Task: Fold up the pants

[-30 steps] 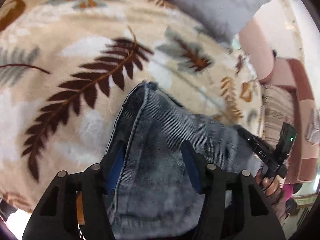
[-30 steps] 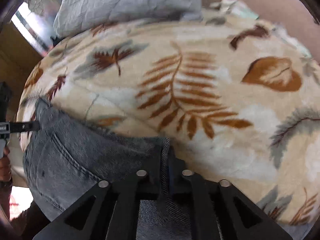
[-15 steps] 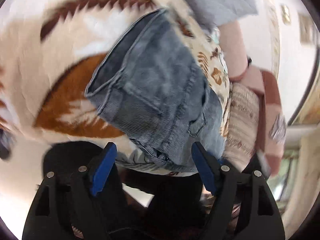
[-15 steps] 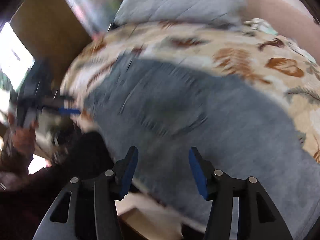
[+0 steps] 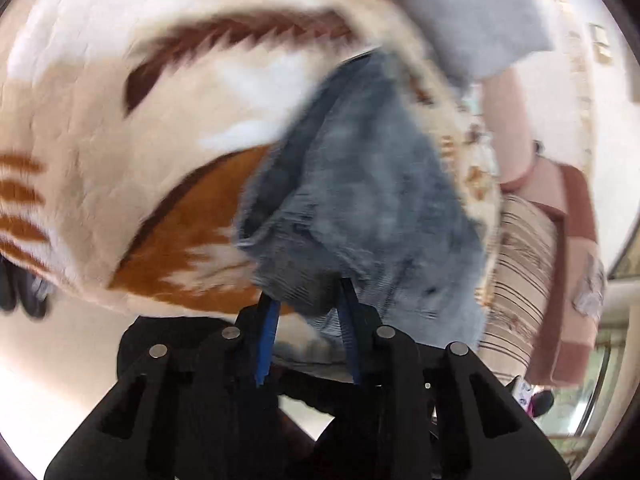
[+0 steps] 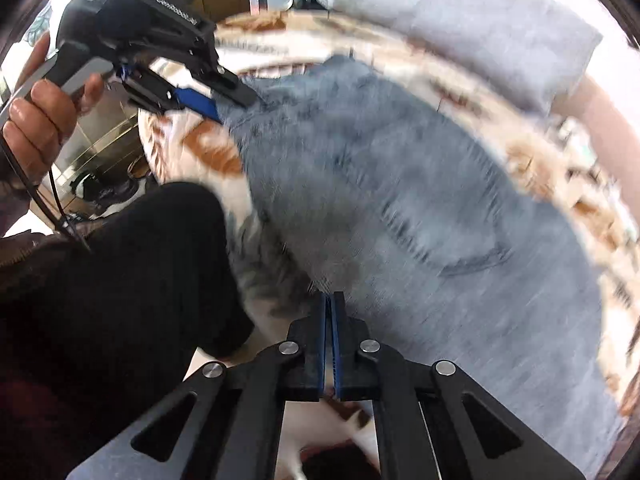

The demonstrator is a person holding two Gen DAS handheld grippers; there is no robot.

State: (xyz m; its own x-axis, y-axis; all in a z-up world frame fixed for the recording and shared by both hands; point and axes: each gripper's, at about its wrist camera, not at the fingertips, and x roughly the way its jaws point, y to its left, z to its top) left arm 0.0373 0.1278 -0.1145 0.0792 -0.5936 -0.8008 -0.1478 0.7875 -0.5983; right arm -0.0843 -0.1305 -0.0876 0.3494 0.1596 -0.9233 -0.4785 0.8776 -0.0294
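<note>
One pair of pants [image 6: 400, 200], two claws (left claw [image 5: 306, 304], right claw [image 6: 329, 304]), one blanket [image 5: 120, 120], one pillow [image 6: 460, 20]

A faded blue-grey, washed denim pair of pants [image 6: 420, 200] is seen on a cream fleece blanket [image 5: 100, 120] printed with rust-brown and orange leaves. A pale grey quilted pillow [image 6: 460, 28] is seen behind — black gripper fingers are lined with blue pads [image 5: 266, 336].
</note>
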